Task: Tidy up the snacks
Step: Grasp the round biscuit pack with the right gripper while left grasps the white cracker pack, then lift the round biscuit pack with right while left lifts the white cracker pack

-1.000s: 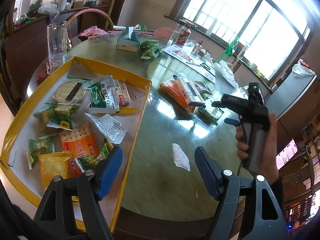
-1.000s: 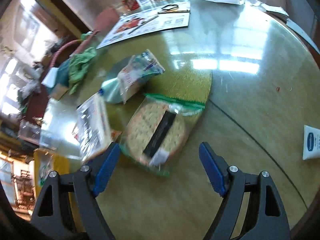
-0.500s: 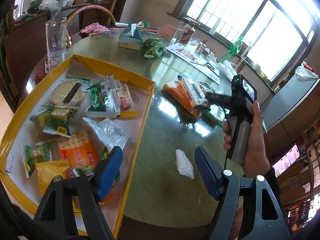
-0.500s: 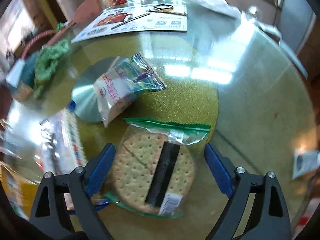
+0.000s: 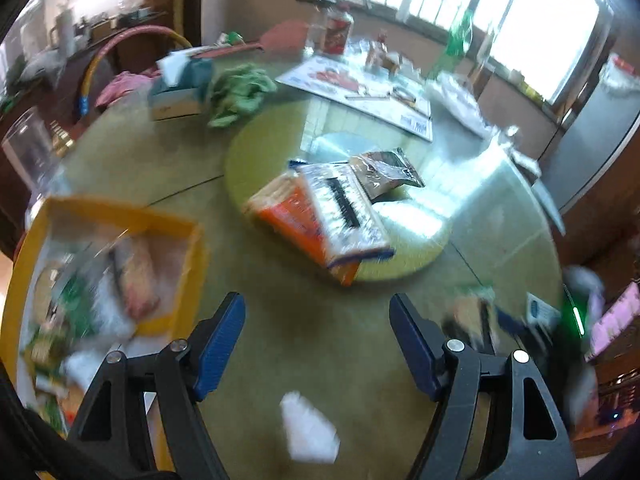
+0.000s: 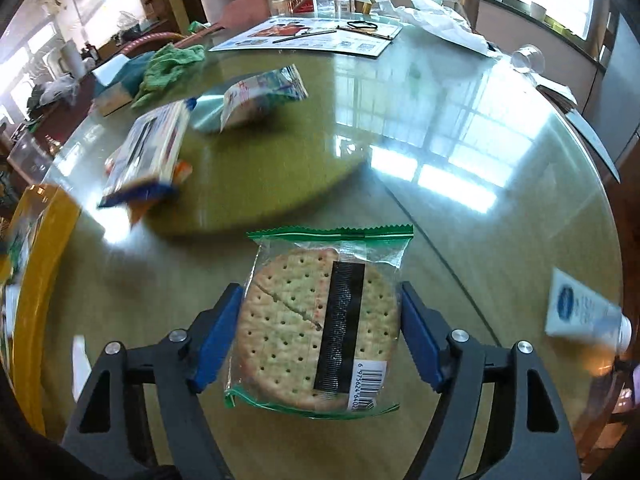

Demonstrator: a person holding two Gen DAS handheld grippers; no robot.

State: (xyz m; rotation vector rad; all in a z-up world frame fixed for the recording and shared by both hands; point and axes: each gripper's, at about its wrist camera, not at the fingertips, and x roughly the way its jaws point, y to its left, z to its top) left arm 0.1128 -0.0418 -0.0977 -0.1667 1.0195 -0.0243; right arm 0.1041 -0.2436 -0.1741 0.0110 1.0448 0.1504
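Crackers (image 6: 320, 320), round, in a clear wrapper with a green zigzag top, sit between the blue pads of the right gripper (image 6: 320, 334). Its jaws have just been closing, and both pads now look to touch the pack's sides; whether they press firmly I cannot tell. The pack lies flat near the front edge of the round glass tabletop (image 6: 500, 152), barcode end toward the camera.

Left gripper (image 5: 316, 344) hangs over bare tabletop with its jaws wide apart and nothing between them. A white scrap (image 5: 308, 432) lies just below them, near the table's front edge.

On the green turntable (image 5: 256, 148) at the table's middle rest an orange pack (image 5: 296, 220) under a silvery barcode pack (image 5: 344, 208), and a dark pouch (image 5: 388, 170) beside them. A yellow tray (image 5: 188, 248) of blurred snacks stands at the left edge. A white tube (image 6: 584, 312) lies toward the right edge.
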